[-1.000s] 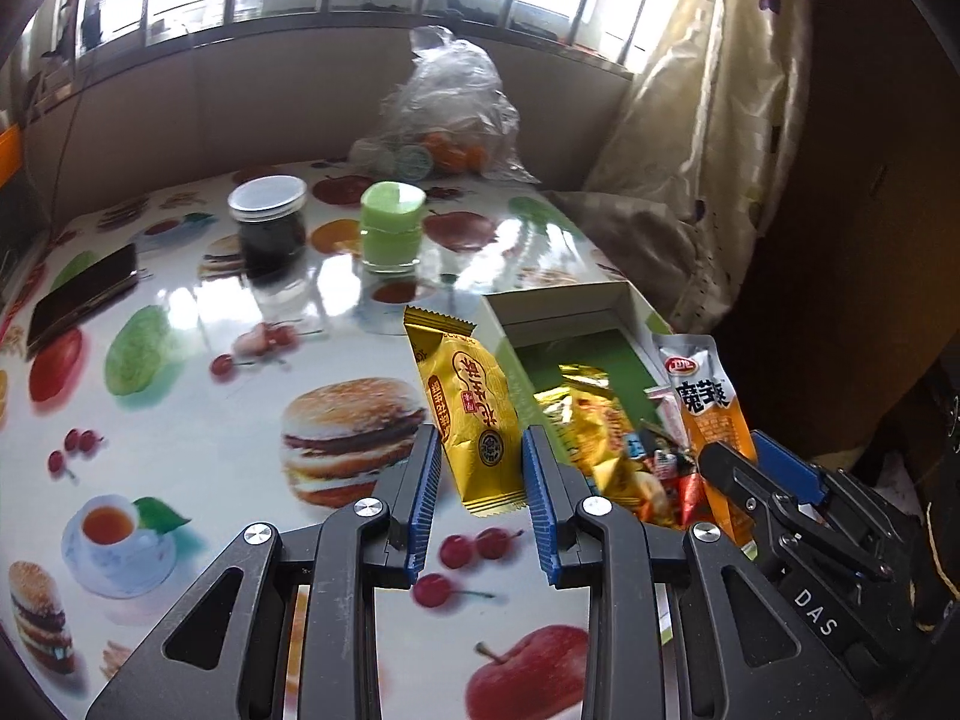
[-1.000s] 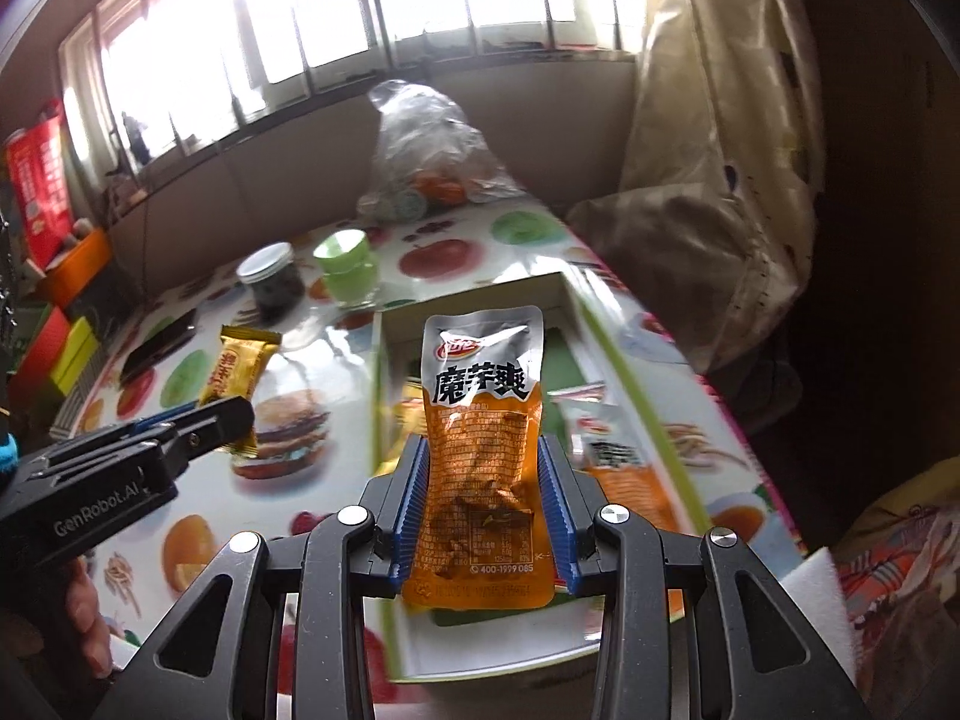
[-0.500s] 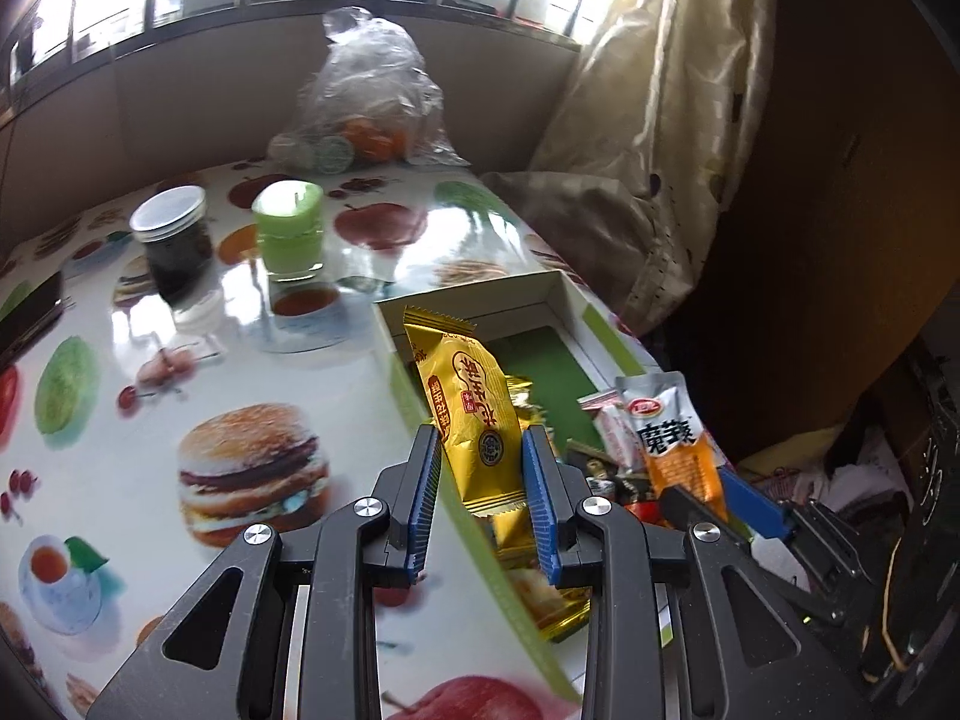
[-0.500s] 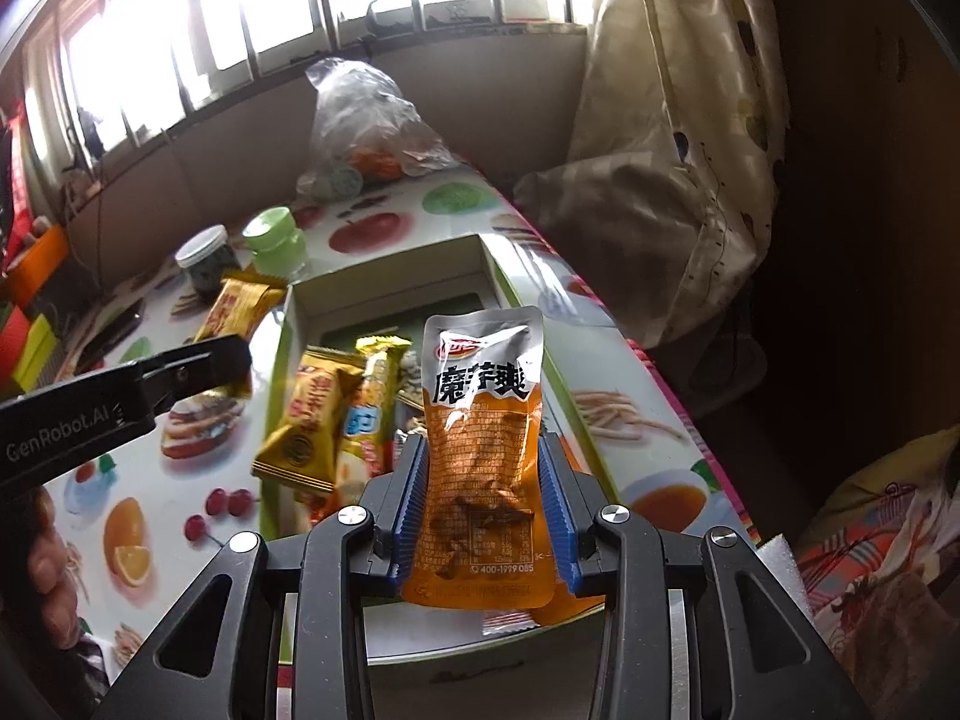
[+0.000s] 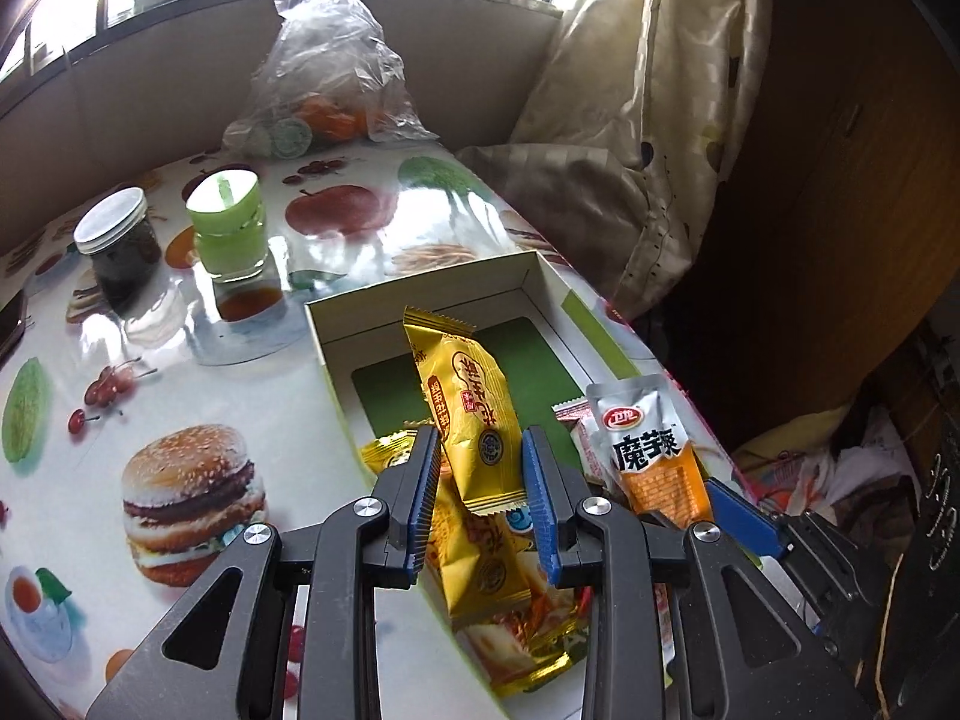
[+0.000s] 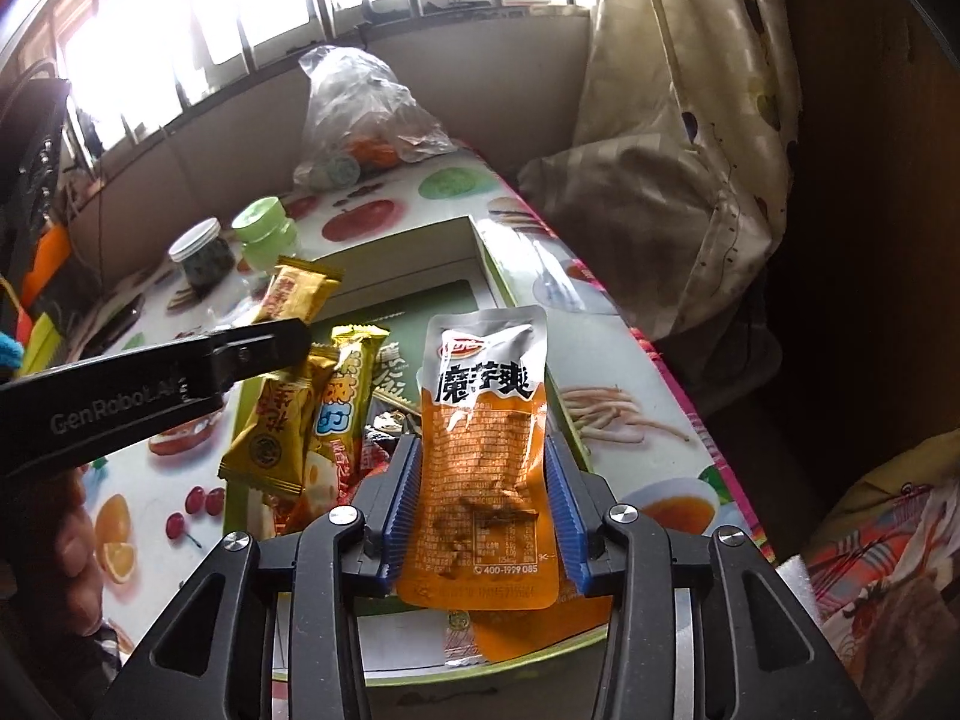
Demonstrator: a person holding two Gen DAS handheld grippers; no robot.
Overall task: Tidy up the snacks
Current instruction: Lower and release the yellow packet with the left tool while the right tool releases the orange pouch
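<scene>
Left gripper (image 5: 478, 483): clamped on the lower part of a yellow snack packet (image 5: 468, 414), held tilted above the near half of the box.
Yellow snack packet: stood up from between the blue pads, crimped top end toward the far wall of the box, over the green floor.
Right gripper (image 6: 483, 501): jaws just been opening, orange pouch (image 6: 483, 462) between them; left edge against the left pad, whether the right pad pressed it could not be told.
Orange pouch: silver top with black characters, upright between the pads, over the near right corner of the box; seen also in the left wrist view just right of the yellow packet.
Box (image 5: 420, 294): shallow, white walls, green floor, lying on the counter near its right edge.
Box contents: a second yellow packet (image 5: 480, 564) lying under the held one, plus several small wrapped snacks piled in the near half; far half bare.
Counter (image 5: 180, 396): glossy cloth printed with burgers, cherries and apples.
Dark jar (image 5: 120, 246): white lid, left of the box, well apart.
Green cup (image 5: 230, 225): just beside the dark jar, on its right.
Plastic bag (image 5: 327, 78): clear, at the far end of the counter, orange fruit inside.
Curtain (image 5: 648, 120): pale, hanging right of the counter.
Hand (image 6: 72, 552): partly seen at the left edge of the right wrist view, under the left gripper's body.
</scene>
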